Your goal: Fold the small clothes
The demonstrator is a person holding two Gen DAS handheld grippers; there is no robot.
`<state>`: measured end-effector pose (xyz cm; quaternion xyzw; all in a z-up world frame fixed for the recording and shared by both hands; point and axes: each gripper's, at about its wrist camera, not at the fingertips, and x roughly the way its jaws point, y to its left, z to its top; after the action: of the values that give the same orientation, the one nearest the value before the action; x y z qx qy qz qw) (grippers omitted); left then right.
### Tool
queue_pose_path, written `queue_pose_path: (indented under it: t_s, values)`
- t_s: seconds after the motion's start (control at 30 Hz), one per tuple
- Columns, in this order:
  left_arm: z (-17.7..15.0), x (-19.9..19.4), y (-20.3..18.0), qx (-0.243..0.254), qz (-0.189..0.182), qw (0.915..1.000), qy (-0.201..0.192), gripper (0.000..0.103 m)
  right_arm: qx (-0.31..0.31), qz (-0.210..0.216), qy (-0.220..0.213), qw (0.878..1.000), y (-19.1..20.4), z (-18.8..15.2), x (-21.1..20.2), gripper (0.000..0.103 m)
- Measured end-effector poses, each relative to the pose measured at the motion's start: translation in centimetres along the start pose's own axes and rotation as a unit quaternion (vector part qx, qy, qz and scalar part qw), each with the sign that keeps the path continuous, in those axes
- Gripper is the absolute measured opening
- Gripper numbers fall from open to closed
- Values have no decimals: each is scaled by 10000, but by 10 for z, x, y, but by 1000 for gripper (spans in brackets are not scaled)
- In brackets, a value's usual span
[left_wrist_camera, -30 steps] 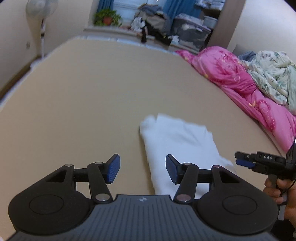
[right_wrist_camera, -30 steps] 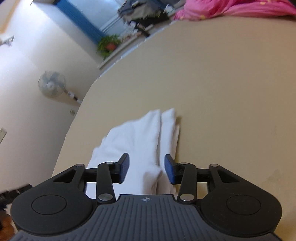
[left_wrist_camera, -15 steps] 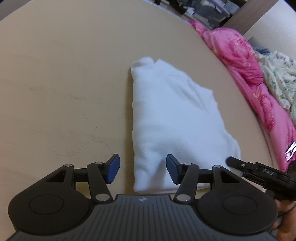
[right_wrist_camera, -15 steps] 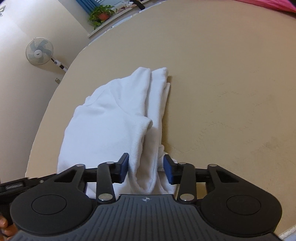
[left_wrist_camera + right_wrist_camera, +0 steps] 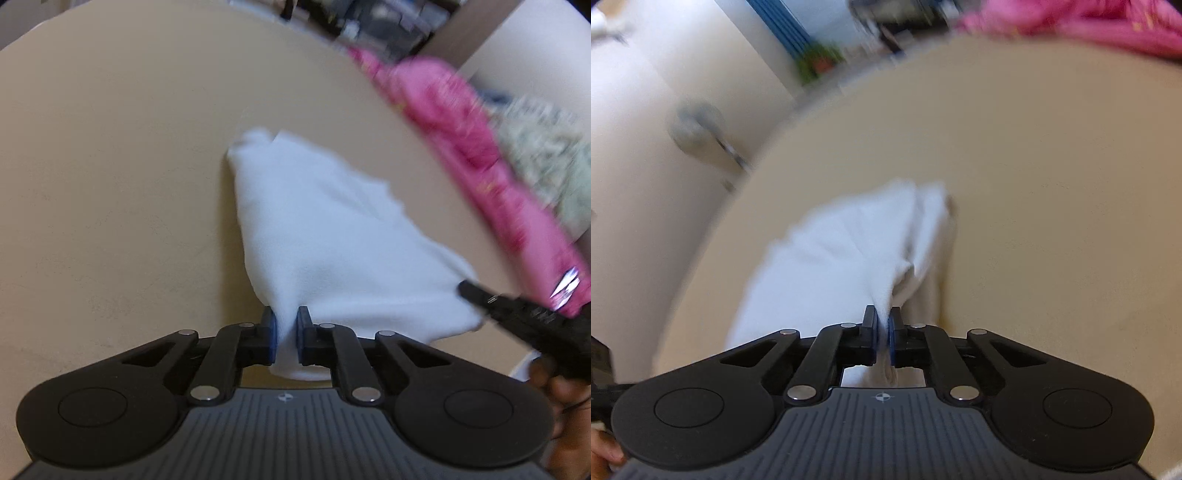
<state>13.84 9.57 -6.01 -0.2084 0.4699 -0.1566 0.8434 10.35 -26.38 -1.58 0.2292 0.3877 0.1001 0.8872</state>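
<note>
A folded white garment (image 5: 325, 229) lies on the beige mattress (image 5: 110, 184). My left gripper (image 5: 286, 321) has its jaws closing on the near left corner, and the blue pads pinch a ridge of cloth. In the right wrist view the same garment (image 5: 842, 258) bunches up into my right gripper (image 5: 884, 317), whose jaws are closing tight on the near right edge. The right gripper (image 5: 476, 291) also shows at the garment's right corner in the left wrist view, held by a hand (image 5: 561, 387). Both views are motion-blurred.
A pink quilt (image 5: 461, 129) and a floral blanket (image 5: 543, 155) are heaped along the mattress's right side. A standing fan (image 5: 698, 125) and a potted plant (image 5: 816, 62) are beyond the far left edge. Bare mattress surrounds the garment.
Both grippers went from open to closed on the garment's near edge. The left one came down and forward to the near left corner; the cloth is now pulled up into ridges at both pinches.
</note>
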Motion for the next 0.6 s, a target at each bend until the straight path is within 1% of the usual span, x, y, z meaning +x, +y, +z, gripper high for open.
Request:
queue_pose_path:
  t_s: [0.03, 0.07, 0.1, 0.13, 0.17, 0.2, 0.23, 0.27, 0.3, 0.33, 0.37, 0.4, 0.47, 0.5, 0.53, 0.57, 0.6]
  values:
    - [-1, -3, 2, -7, -35, 10000, 51, 11, -72, 12, -30, 10000, 1, 2, -5, 5]
    - [-3, 1, 4, 2, 33, 9997, 227, 11, -62, -121, 180, 9997, -3, 1, -1, 5]
    - [-7, 10, 6, 18, 240, 9984, 517, 11, 49, -308, 527, 9981, -11, -2, 7, 5]
    - [-12, 21, 8, 51, 517, 9953, 822, 14, 229, -570, 951, 9936, -21, -8, 19, 5]
    - [-15, 28, 10, 59, 684, 9928, 986, 18, 430, -861, 1286, 9870, -32, -14, 28, 5]
    - [-13, 27, 10, 33, 674, 9932, 946, 19, 601, -1038, 1397, 9829, -39, -17, 32, 5]
    - [-9, 20, 7, 51, 607, 9952, 760, 19, 566, -1219, 1326, 9820, -39, -15, 31, 5]
    - [-5, 8, 2, 178, 581, 9974, 382, 19, 440, -1288, 1174, 9837, -37, -12, 27, 7]
    - [-3, -2, -4, 334, 577, 9978, 56, 19, 315, -1334, 934, 9861, -33, -7, 19, 8]
    - [-1, -10, -9, 483, 508, 9973, -221, 19, 267, -1285, 679, 9890, -30, -3, 11, 8]
    - [-1, -14, -13, 576, 385, 9968, -392, 19, 280, -1115, 415, 9925, -27, 0, 3, 8]
    - [-2, -13, -17, 630, 317, 9965, -459, 19, 301, -891, 197, 9954, -25, 3, -3, 8]
    - [-5, -3, -24, 760, 425, 9953, -432, 19, 239, -564, -1, 9981, -19, 5, -6, 8]
    - [-6, 7, -26, 835, 508, 9947, -323, 19, 179, -447, -5, 9988, -16, 4, -3, 11]
    - [-7, 17, -26, 885, 599, 9941, -168, 19, 136, -353, 56, 9993, -13, 2, 1, 25]
    - [-9, 30, -25, 949, 757, 9926, 54, 19, 131, -309, 184, 9993, -12, 1, 9, 33]
    - [-13, 42, -24, 1048, 952, 9895, 290, 19, 125, -350, 398, 9985, -13, -2, 18, 42]
